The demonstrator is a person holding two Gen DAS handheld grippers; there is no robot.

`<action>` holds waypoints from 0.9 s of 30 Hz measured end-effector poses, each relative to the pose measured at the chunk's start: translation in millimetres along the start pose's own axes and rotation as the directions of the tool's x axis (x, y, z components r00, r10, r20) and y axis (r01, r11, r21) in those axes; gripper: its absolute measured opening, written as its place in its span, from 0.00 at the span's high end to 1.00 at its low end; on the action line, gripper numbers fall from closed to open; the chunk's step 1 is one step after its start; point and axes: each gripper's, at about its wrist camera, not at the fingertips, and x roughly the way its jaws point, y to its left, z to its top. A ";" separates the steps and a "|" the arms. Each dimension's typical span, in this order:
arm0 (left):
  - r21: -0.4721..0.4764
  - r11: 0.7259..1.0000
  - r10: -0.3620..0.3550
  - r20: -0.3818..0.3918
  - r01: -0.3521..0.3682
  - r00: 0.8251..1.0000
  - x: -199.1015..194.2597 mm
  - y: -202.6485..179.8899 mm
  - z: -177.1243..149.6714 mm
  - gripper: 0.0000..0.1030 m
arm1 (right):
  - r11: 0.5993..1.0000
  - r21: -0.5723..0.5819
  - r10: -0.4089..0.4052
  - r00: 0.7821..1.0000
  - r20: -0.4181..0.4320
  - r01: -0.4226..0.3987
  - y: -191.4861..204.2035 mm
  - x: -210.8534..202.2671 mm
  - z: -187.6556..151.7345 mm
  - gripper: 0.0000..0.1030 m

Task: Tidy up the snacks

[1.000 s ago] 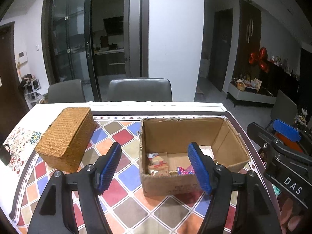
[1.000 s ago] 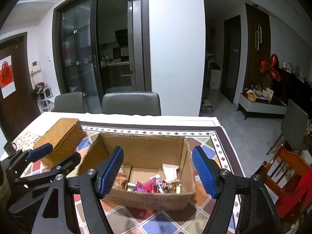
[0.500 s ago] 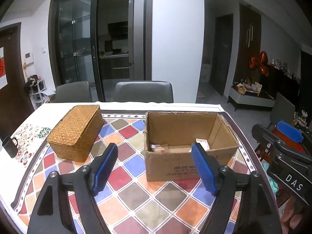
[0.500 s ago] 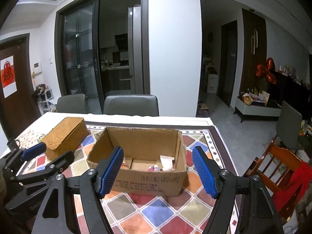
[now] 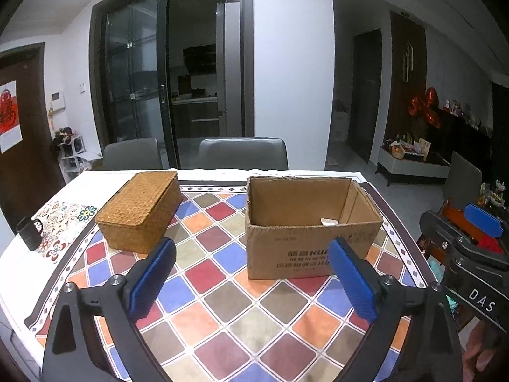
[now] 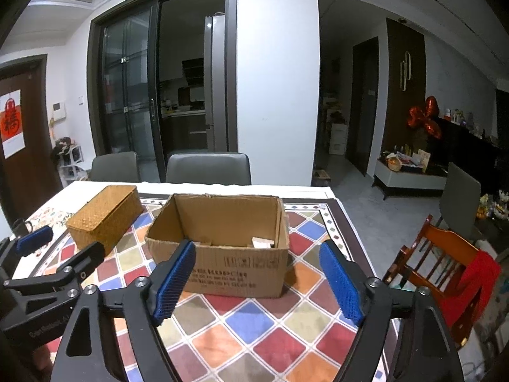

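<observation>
Both grippers have drawn back from the cardboard box (image 5: 313, 227) since the earlier frames: a second ago they looked down into it at the wrapped snacks on its floor, and now they sit further off and see mostly its near wall. The left gripper (image 5: 251, 281) hangs over the checked tablecloth (image 5: 219, 302) with nothing between its blue pads (image 5: 152, 281), and its jaws are opening, already very wide. The right gripper (image 6: 257, 283) is just as empty and its jaws are opening too, facing the box's printed front.

The box stands open-topped near the middle of the table, well apart from the closed wicker basket (image 5: 140, 211) on its left. From here only a pale packet (image 5: 329, 222) shows above the front wall; the rest of the snacks are hidden behind it.

Small wrapped snacks are likely light, crinkly and slippery, and some may crush, so a gentle pinch across the middle of one packet, coming in from above, looks safest. The box itself is thin cardboard with ragged, soft rims; it would bend if pinched at one wall, so it is better held by two opposite walls, one gripper each. The basket looks stiff, and its lid would have to be lifted by its front edge. A dark mug (image 5: 30, 234) stands at the table's left edge.
</observation>
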 end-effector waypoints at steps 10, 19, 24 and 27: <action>-0.002 1.000 0.003 0.018 -0.003 1.000 -25.3 3.1 -17.4 0.03 | 1.000 0.013 -0.012 1.000 0.014 0.011 -0.4 -26.5 -20.3 0.16; 0.000 1.000 0.009 0.040 -0.009 0.999 -56.8 2.6 -40.9 0.01 | 0.999 0.033 -0.004 1.000 0.009 0.004 -3.6 -54.9 -42.2 0.16; -0.018 1.000 0.013 0.030 -0.013 0.999 -74.8 5.3 -55.7 0.01 | 1.000 0.031 0.002 1.000 0.007 -0.002 -2.2 -71.8 -54.0 0.16; -0.006 1.000 0.022 0.026 -0.022 0.999 -84.6 3.1 -64.1 0.01 | 1.000 0.022 0.006 1.000 0.010 -0.006 -1.6 -79.9 -59.3 0.16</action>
